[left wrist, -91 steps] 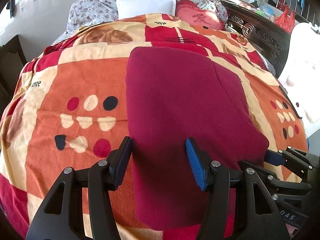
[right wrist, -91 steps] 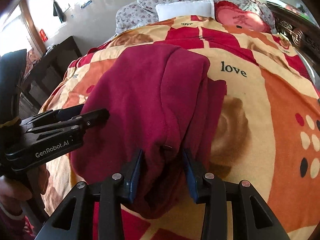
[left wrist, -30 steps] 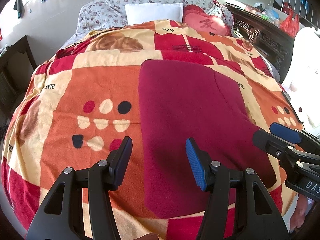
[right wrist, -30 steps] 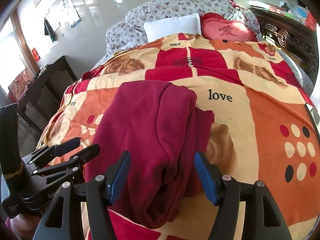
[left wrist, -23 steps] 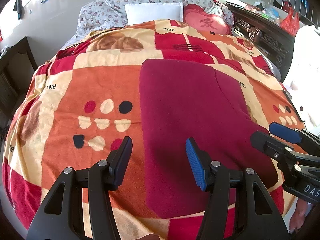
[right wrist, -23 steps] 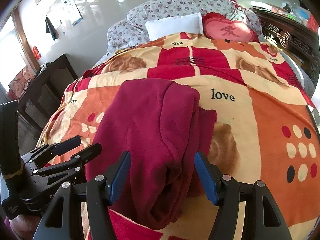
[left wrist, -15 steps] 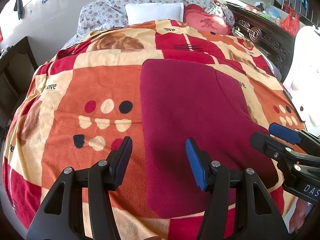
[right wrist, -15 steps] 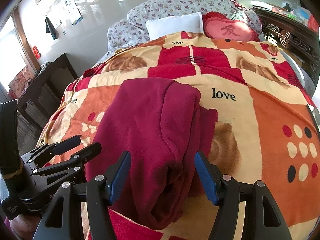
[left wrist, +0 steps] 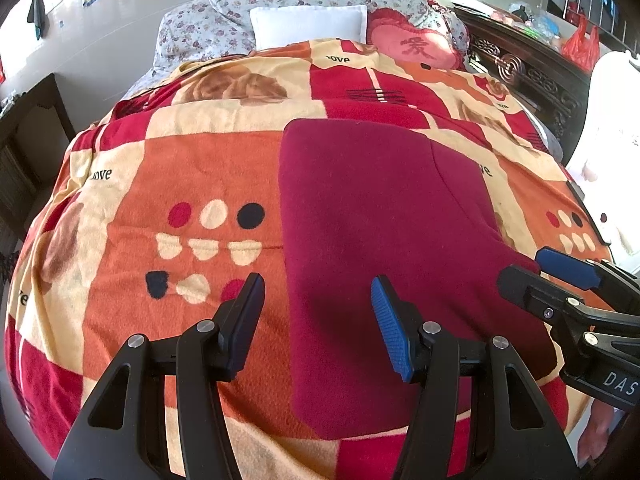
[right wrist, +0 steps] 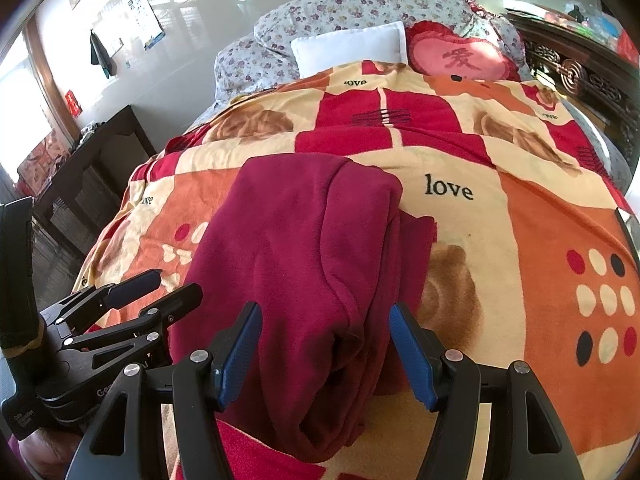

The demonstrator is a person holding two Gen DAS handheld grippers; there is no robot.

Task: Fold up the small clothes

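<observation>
Maroon garment (left wrist: 380,232) now lies folded lengthwise on the blanket (left wrist: 160,200), released since my right gripper (right wrist: 324,348) let go; both it and my left gripper (left wrist: 316,320) hang wide open, empty.

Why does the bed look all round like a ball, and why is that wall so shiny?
Left wrist view: the fisheye lens bulges the blanket and darkens the corners; the maroon garment looks sharp. Right wrist view: same bulge, window light glares off the glossy wall, and sunlight lights the heart pillow.
</observation>
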